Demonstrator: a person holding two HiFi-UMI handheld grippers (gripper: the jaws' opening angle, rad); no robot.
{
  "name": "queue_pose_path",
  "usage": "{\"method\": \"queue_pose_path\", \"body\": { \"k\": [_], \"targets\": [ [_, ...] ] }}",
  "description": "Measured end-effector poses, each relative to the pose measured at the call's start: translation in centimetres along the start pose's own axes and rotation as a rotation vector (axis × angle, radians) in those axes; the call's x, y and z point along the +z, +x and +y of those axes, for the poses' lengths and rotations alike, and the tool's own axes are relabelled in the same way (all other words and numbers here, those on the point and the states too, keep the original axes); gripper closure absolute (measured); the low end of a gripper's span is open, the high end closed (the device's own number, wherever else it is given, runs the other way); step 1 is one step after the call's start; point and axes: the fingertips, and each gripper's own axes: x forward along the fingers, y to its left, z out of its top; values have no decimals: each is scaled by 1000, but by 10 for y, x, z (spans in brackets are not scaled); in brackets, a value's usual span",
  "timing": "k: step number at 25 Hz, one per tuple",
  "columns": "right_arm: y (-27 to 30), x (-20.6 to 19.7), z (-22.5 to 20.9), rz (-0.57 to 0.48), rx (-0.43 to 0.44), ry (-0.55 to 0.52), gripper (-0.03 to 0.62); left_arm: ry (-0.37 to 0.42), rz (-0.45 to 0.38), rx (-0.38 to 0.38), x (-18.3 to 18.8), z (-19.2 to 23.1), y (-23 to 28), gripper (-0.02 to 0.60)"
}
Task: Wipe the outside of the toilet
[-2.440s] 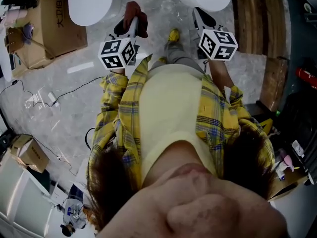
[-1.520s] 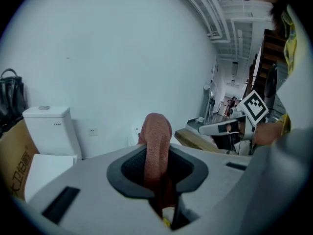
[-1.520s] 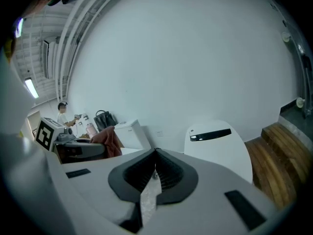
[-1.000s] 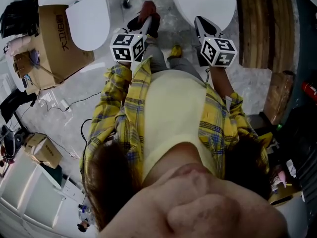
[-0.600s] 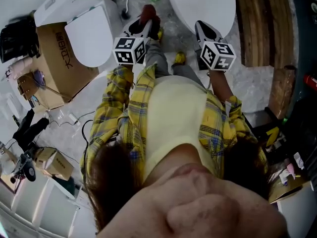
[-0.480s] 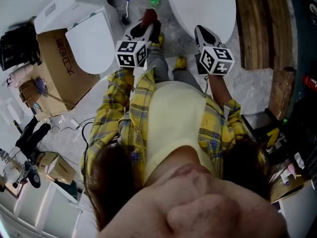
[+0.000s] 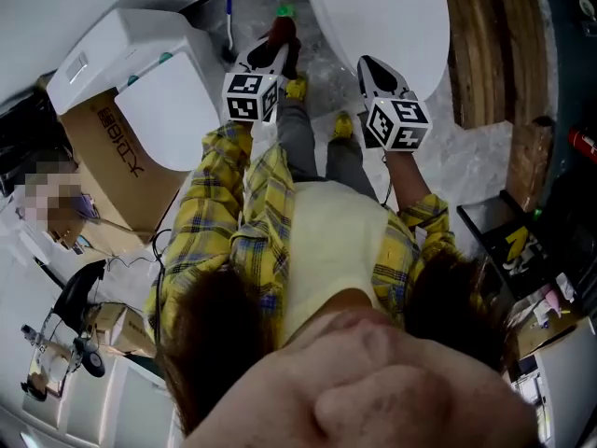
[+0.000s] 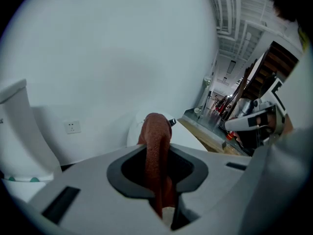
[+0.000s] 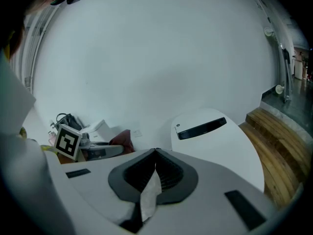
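Toilet [image 7: 373,12] with its white lid down stands on the gray floor [image 7: 466,152], just ahead of the person and a bit to the right. Closest to me is the person in a yellow check shirt [image 7: 224,203], who holds both tools out in front. The left gripper [image 8: 157,153] has its two jaws pressed together on a red-brown cloth [image 8: 155,129]. The cloth sticks up past the tips and flops over. The right gripper [image 9: 155,155] has its jaws pressed together too, on a small bit of white paper [image 9: 149,195] that hangs down between them. Both tools are up in the air, near the toilet but apart from it. A second toilet [image 7: 159,91] with a boxy tank stands off to the left, right next to a brown cardboard box [image 7: 107,143]. Wooden steps [image 7: 485,35] lie on the right side of the first toilet. Behind it all is a plain white wall [image 8: 107,58] with a socket [image 8: 73,127] low down.
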Motion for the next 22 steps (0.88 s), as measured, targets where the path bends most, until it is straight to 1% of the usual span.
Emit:
{"method": "queue_pose_path", "body": {
  "k": [5, 9, 12, 19, 22],
  "targets": [
    [29, -1, -8, 19, -31, 26, 568, 37, 32, -23, -2, 26, 42, 497],
    [49, -8, -19, 35, -59, 43, 569, 32, 42, -20, -3, 45, 70, 497],
    [66, -18, -27, 56, -73, 60, 569, 43, 46, -28, -4, 55, 89, 497],
    [112, -27, -33, 80, -68, 96, 569, 84, 36, -50, -3, 72, 137, 497],
    [129, -28, -29, 84, -54, 102, 569, 69, 25, -48, -2, 83, 155, 497]
  ]
}}
